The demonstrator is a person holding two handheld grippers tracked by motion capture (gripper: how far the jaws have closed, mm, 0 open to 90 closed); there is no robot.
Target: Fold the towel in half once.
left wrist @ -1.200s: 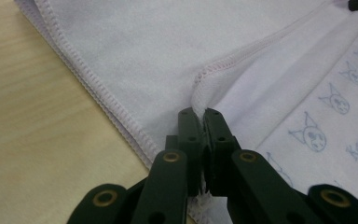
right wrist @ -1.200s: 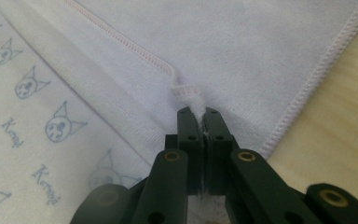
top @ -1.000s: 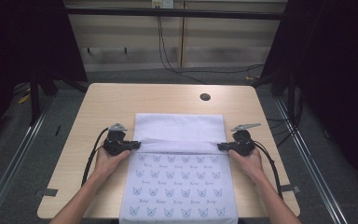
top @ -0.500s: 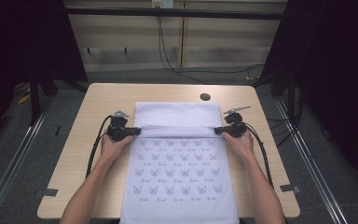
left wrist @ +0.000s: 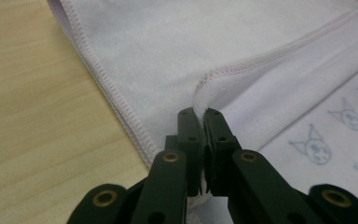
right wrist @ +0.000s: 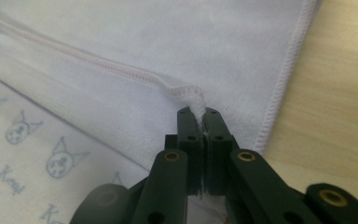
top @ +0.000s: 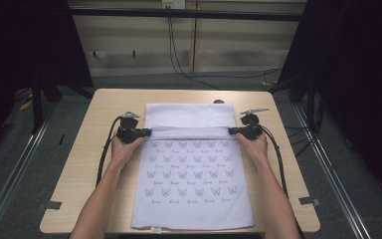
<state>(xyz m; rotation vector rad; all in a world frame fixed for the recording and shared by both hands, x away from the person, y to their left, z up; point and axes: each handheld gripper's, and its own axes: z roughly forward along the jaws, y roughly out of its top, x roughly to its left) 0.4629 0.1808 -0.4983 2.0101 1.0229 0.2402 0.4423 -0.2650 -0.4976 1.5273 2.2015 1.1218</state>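
At the towel's [top: 191, 174] corners, both jaws pinch its hem.

My light wooden table [top: 94, 149] on grey floor [top: 10, 189]; beige panelled wall [top: 144, 40] at 12 o'clock, black cables [top: 179, 59] hanging.

A light wooden table [top: 94, 149] is carrying a white towel [top: 191, 189] that is lying flat along its middle, its plain end reaching toward the far edge and its printed end hanging just over the near edge. A small dark round spot [top: 219, 101] is sitting near the far edge, right beside the towel's far right corner.
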